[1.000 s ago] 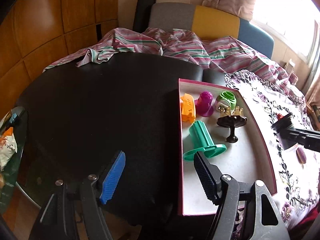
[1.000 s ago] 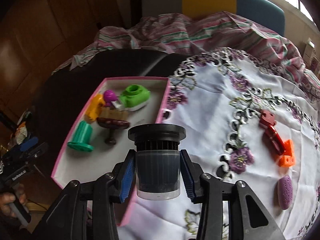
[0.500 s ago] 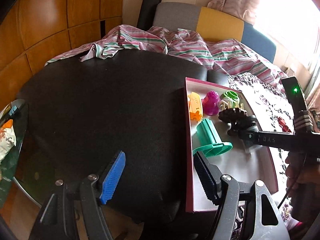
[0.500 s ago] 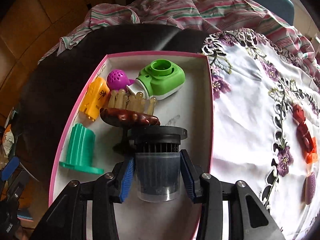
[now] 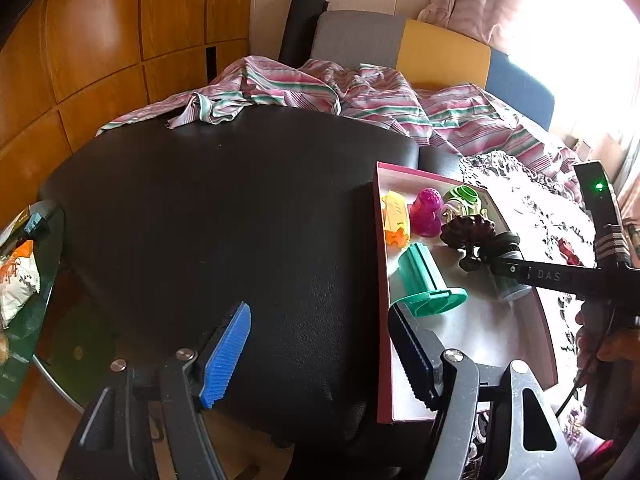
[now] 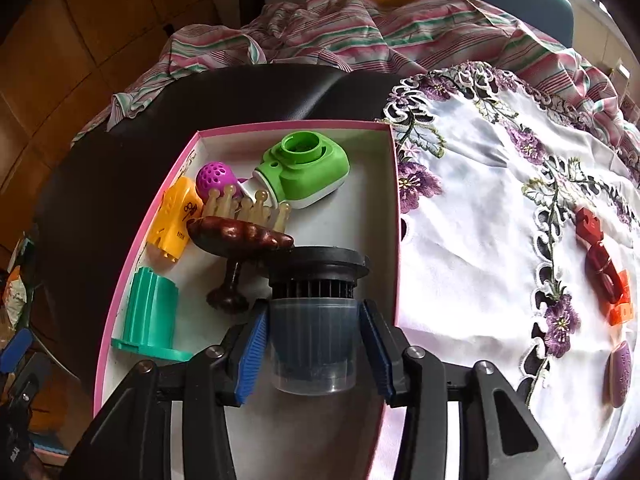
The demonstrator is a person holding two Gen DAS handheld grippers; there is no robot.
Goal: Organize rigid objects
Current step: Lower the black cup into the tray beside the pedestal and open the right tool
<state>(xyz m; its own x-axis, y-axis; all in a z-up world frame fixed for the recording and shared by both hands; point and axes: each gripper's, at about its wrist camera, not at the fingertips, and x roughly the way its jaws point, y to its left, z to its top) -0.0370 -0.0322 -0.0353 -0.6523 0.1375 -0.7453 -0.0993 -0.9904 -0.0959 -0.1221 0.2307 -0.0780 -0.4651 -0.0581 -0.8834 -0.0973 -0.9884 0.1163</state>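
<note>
My right gripper (image 6: 314,354) is shut on a dark filter cup with a black ribbed top (image 6: 314,320) and holds it inside the pink-rimmed box (image 6: 396,208), right of a brown wooden massager (image 6: 240,236). The box also holds a green cylinder (image 6: 150,316), an orange piece (image 6: 174,216), a purple ball (image 6: 216,178) and a green-white gadget (image 6: 304,170). My left gripper (image 5: 320,352) is open and empty over the black table (image 5: 220,220), left of the box (image 5: 382,320). The right gripper and cup show in the left wrist view (image 5: 508,268).
A red clip (image 6: 598,256), an orange piece (image 6: 620,308) and a purple oval (image 6: 618,372) lie on the embroidered white cloth (image 6: 480,220) right of the box. Striped fabric (image 5: 360,96) is heaped at the table's far side. A glass side table (image 5: 24,280) stands at left.
My right gripper has carried the filter cup from over the cloth into the box and lowered it beside the massager. The left gripper has stayed open and drifted slightly.
</note>
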